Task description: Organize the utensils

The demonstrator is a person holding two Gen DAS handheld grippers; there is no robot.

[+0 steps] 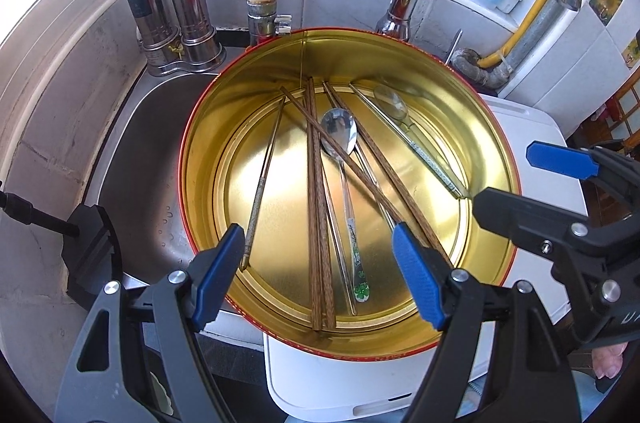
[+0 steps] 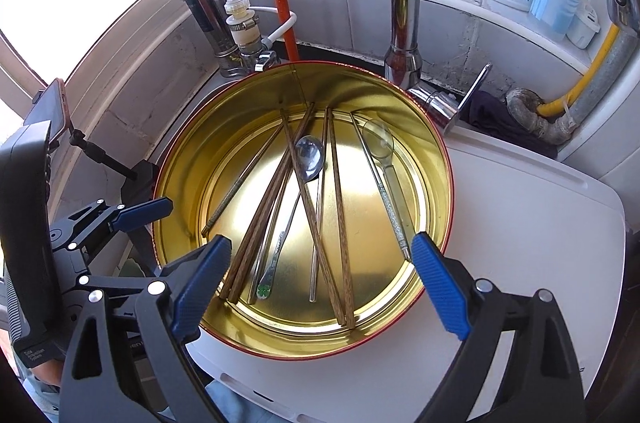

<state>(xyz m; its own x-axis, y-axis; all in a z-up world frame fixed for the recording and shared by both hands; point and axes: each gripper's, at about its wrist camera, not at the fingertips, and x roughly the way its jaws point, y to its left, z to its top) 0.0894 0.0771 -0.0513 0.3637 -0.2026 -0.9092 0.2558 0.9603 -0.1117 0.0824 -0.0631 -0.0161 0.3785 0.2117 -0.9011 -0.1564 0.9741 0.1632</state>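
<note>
Both grippers — left gripper (image 1: 320, 275) and right gripper (image 2: 320, 287) — hang with jaws spread wide, empty, above the gold tin (image 2: 180, 223); wooden chopsticks (image 2: 338, 223) and steel spoon (image 2: 310, 153) lie inside, just below.

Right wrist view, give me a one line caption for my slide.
Open right gripper poised over a round gold tin holding wooden chopsticks, metal chopsticks and spoons beside a kitchen sink.
</note>
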